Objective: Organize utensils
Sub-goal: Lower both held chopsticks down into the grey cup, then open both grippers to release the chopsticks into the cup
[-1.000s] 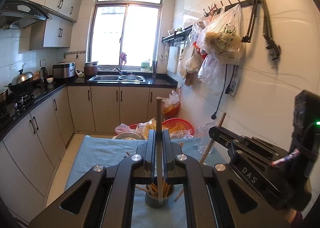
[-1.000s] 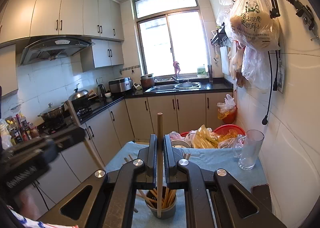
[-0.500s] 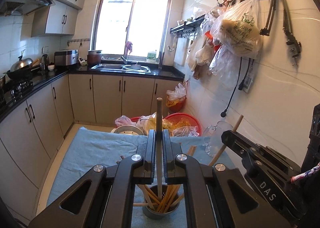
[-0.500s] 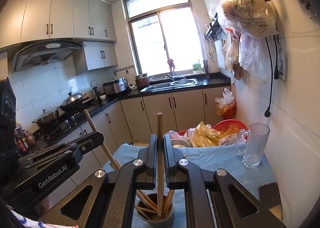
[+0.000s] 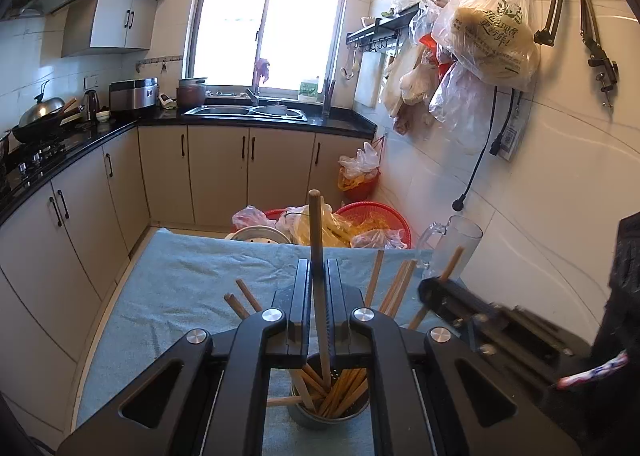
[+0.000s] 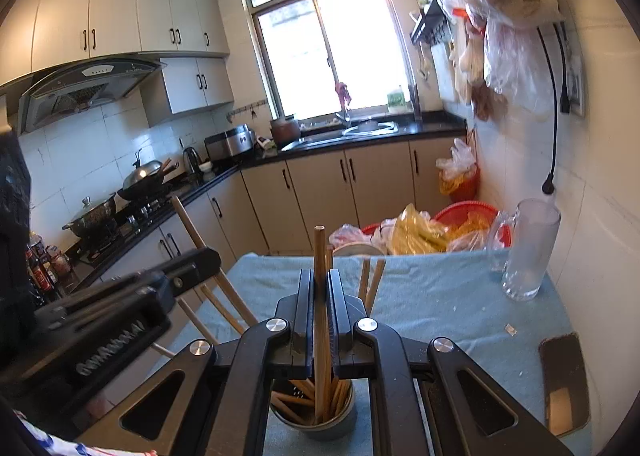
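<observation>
A metal utensil holder stands on the blue cloth, filled with several wooden chopsticks; it also shows in the right wrist view. My left gripper is shut on one upright wooden chopstick whose lower end reaches into the holder. My right gripper is shut on another upright chopstick, its lower end also in the holder. Each gripper shows in the other's view, the right one and the left one, close beside each other above the holder.
A clear glass mug stands at the cloth's far right by the wall. A dark phone lies near the right edge. Red baskets with plastic bags sit beyond the table. Bags hang on the right wall.
Both grippers have come lower and closer over the holder, so the held chopsticks' lower ends now sit inside it among the others.
</observation>
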Available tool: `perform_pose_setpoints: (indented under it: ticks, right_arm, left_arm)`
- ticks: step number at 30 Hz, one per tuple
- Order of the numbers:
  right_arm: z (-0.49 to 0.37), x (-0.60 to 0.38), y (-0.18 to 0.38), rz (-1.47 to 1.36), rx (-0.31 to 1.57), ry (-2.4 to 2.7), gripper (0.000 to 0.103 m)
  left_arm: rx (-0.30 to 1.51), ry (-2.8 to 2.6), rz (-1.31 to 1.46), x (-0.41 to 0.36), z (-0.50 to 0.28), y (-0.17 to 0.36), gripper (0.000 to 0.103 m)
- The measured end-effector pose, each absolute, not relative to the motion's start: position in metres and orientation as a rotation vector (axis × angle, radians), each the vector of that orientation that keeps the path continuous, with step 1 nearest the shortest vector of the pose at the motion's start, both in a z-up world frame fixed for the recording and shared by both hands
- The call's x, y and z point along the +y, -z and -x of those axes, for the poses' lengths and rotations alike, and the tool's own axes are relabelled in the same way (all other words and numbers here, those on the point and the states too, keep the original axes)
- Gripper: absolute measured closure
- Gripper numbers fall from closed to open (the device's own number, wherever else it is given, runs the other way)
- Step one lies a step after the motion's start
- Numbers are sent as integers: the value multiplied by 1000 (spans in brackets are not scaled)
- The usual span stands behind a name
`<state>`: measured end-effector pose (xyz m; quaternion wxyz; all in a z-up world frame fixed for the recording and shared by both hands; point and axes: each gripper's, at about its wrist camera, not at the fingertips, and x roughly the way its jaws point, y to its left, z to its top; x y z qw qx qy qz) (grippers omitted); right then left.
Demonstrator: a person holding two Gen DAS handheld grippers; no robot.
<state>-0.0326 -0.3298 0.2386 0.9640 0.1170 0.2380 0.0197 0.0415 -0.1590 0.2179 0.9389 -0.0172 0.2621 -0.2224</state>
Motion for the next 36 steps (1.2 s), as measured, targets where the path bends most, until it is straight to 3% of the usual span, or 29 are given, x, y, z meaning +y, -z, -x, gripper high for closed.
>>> perform_pose_setpoints:
  ticks: [25,27,29,32,34,36]
  right_arm:
    - [24,-326,-219,-262,546,-65,96]
    - [24,-325,-220,-258,547,-65,95]
    - [26,-323,-221,-254,545,-67,95]
    - [29,-319,-223,-237,536,-68,95]
    - [31,-317,-225,-234,531,-65,90]
    - [33,-316,-229,-239,521,-61,75]
  left_arm:
    - [540,424,37,-135,-26,-212,96]
    - [541,424,38,-134,-24,-214,91]
    - [542,431,43,-132,-20,-216,75]
    - [512,433,40,-127,-7,-222,63]
    - [494,432,34,-124,0,-225,60]
    - [485,435,30,-121,8,-228,55]
